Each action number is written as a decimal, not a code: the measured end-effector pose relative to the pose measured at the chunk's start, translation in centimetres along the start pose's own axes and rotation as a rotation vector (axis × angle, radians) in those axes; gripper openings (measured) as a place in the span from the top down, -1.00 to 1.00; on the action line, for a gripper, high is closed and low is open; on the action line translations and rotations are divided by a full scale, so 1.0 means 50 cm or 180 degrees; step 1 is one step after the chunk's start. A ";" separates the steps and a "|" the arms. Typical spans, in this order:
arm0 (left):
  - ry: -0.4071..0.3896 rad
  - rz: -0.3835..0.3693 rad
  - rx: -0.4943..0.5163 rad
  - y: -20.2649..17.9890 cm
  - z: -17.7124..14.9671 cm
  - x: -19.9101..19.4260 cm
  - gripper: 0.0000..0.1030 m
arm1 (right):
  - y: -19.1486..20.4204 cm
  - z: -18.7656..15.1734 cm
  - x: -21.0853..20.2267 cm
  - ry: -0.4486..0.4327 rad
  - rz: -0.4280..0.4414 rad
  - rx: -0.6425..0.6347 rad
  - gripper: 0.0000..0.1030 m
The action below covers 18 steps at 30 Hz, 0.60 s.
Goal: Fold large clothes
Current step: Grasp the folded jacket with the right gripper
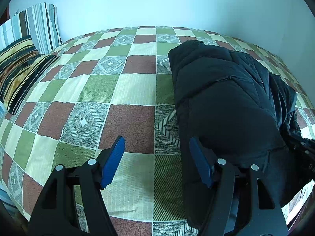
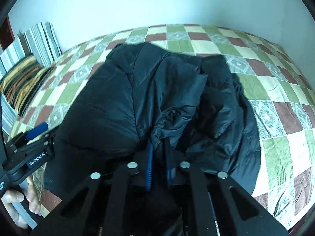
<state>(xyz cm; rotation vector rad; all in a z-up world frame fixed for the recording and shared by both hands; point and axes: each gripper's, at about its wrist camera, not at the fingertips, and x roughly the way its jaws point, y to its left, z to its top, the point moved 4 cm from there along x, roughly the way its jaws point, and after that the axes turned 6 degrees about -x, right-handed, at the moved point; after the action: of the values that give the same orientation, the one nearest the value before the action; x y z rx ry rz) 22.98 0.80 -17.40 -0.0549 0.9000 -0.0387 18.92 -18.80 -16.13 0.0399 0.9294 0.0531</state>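
Observation:
A black padded jacket [image 2: 126,98] lies bunched on the checked bedspread [image 2: 279,118]. My right gripper [image 2: 159,157] is shut on a gathered fold of its fabric at the near edge, the cloth pinched between the blue pads [image 2: 150,167]. In the left wrist view the jacket [image 1: 226,102] fills the right side. My left gripper [image 1: 157,161] stands open just over the bedspread [image 1: 126,90]; its right pad sits at the jacket's left edge and nothing is between the fingers. One blue pad [image 2: 37,130] of the left gripper shows at the far left of the right wrist view.
A dark gold-striped pillow [image 1: 17,72] and a grey striped pillow [image 1: 41,25] rest at the left against the pale wall [image 1: 157,5]. A hand [image 2: 17,198] holds the left gripper's handle. The bed's near edge runs along the bottom.

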 end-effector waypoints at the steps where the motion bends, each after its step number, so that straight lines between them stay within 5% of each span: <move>1: -0.0009 -0.0008 0.0011 -0.003 0.002 -0.005 -0.32 | -0.007 0.003 -0.009 -0.0046 -0.0018 0.0014 0.86; 8: -0.0067 -0.0203 0.0125 -0.063 0.013 -0.032 -0.32 | -0.068 0.017 -0.048 -0.0243 -0.0305 -0.0012 0.89; 18: -0.0004 -0.0300 0.0470 -0.167 -0.006 -0.003 -0.32 | -0.156 -0.041 0.009 0.0064 -0.0499 0.0028 0.89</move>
<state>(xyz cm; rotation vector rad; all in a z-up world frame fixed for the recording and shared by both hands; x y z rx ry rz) 22.56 -7.54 -16.93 0.0402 0.8906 -0.1925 17.76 -26.55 -18.18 -0.0253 0.9504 -0.0960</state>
